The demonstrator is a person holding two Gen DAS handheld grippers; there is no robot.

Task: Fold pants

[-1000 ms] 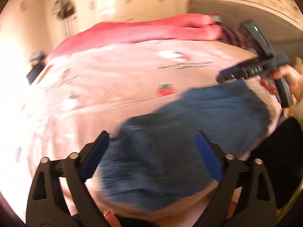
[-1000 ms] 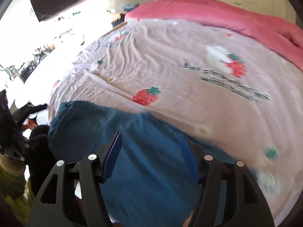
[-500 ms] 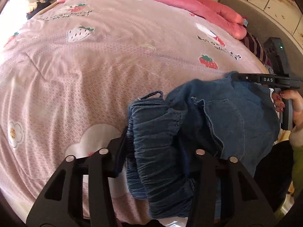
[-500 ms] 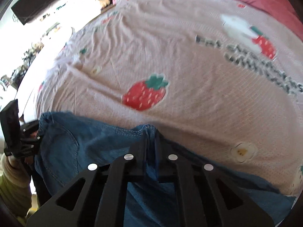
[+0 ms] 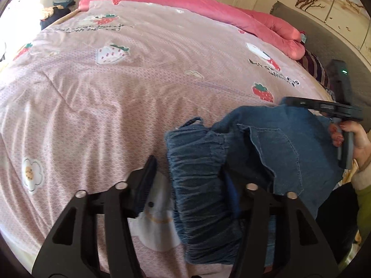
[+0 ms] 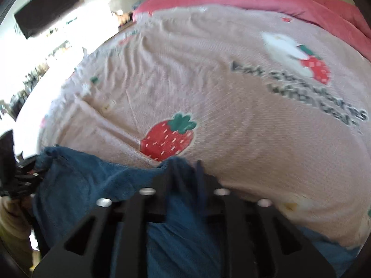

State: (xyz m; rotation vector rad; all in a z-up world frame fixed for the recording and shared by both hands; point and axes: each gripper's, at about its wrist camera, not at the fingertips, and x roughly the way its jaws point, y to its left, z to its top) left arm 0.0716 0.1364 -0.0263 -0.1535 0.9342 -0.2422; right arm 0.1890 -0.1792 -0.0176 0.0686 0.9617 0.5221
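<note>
- Left of and nearer than the red strawberry print (image 5: 263, 92), over the pink bedcover (image 5: 116, 104): left gripper (image 5: 189, 169), part spread around the gathered waistband (image 5: 197, 185) of the denim pants (image 5: 278, 153).
- Noted against a second ago: narrower than the wide spread then, camera no longer swinging, view sharp.
- Left pad (image 5: 148, 176) just clear of the cloth, with a strip of bedcover showing between; right pad mostly hidden behind the waistband. Bracketing rather than pinching, by the look of it.
- Below the strawberry: pants bunched in a heap at the near edge of the bed, waistband rumpled, pocket panel flopped over. Not laid flat, no fold made.
- Just right of the strawberry: right gripper (image 6: 184, 166) pressed together on the far denim edge, pinching it slightly off the bedcover. Wide apart over the cloth a second ago, closed half a second ago, same nip now. Right hand (image 5: 357, 139) on the handle.
- Right view blurred, so probably on the move.
- Judgement: one corner secured, the other only bracketed. Left closure on the waistband wanted before any lift and spread; otherwise likely to drag one-sided and stay crumpled.
</note>
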